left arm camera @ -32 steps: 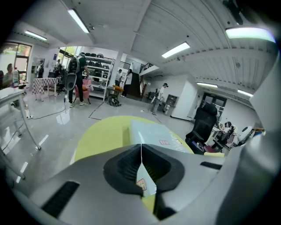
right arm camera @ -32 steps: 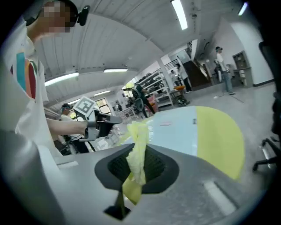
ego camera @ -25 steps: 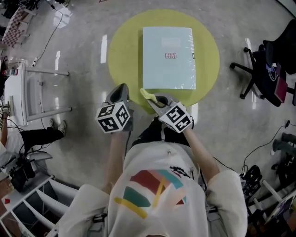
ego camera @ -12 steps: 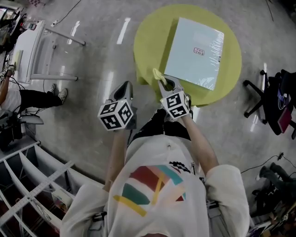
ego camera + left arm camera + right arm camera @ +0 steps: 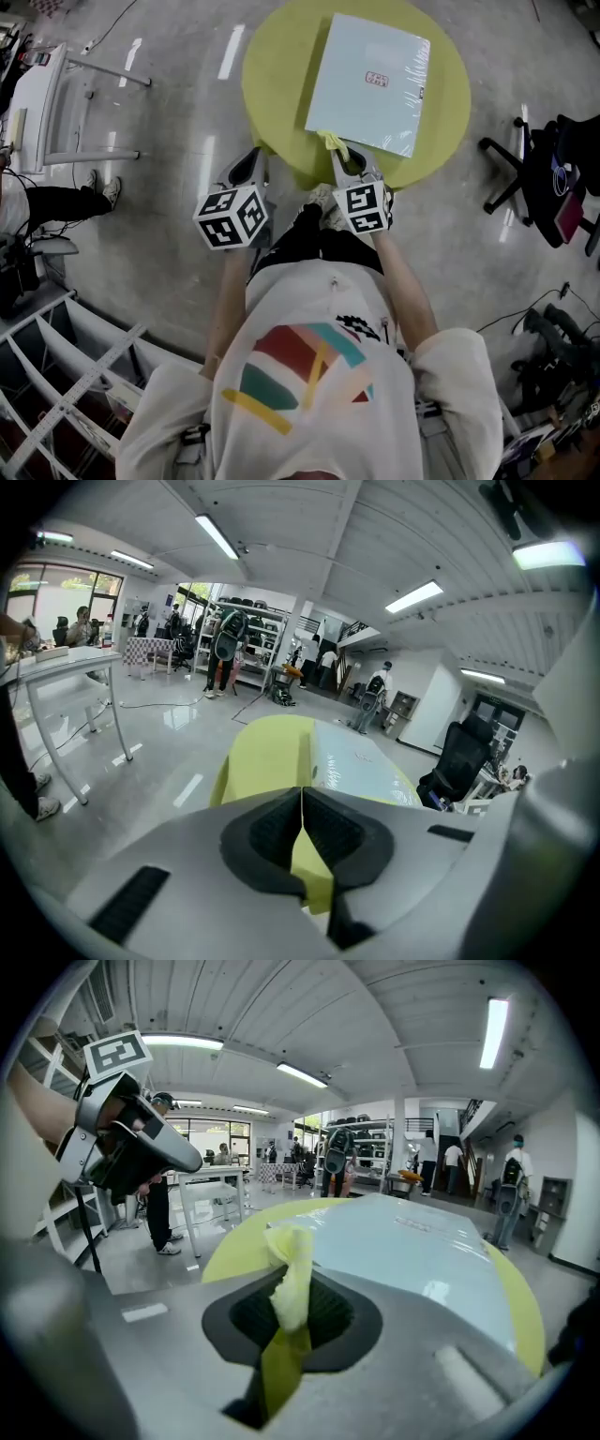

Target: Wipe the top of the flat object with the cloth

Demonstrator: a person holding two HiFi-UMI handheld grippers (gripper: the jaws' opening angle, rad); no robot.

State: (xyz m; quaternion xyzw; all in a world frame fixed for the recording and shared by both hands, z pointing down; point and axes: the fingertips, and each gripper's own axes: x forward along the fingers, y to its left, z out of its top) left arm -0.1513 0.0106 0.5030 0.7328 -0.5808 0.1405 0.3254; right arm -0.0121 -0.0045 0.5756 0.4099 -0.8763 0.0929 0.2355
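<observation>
Two grippers logged at the near rim of the round table (image 5: 272, 84). Noted right gripper (image 5: 343, 161) clamped tight on a yellow cloth (image 5: 330, 141), soft and crumpled, with a twisted tuft poking past the jaw tips. Noted left gripper (image 5: 251, 161) fully closed, pads meeting, nothing between them.

Placed the flat object (image 5: 368, 82) on the table top, at 12 to 1 o'clock from the cloth tip in the head view. Near corner just beyond the tuft; touching or not, cannot tell. Read long axis, by a small margin, as running about 1 to 7 o'clock, slightly skewed to the right gripper's line. Right hand clearly the nearer. Left gripper at 9 o'clock of it, clear of the object.

Recorded object as thin, square-cornered, pale blue, glossy and film-wrapped with glare streaks, small red label (image 5: 376, 80) near centre. Table top matte yellow-green. Logged floor (image 5: 169, 112) as polished, reflective.

Judged next move: carry cloth forward onto the near corner, then sweep along the long axis.
</observation>
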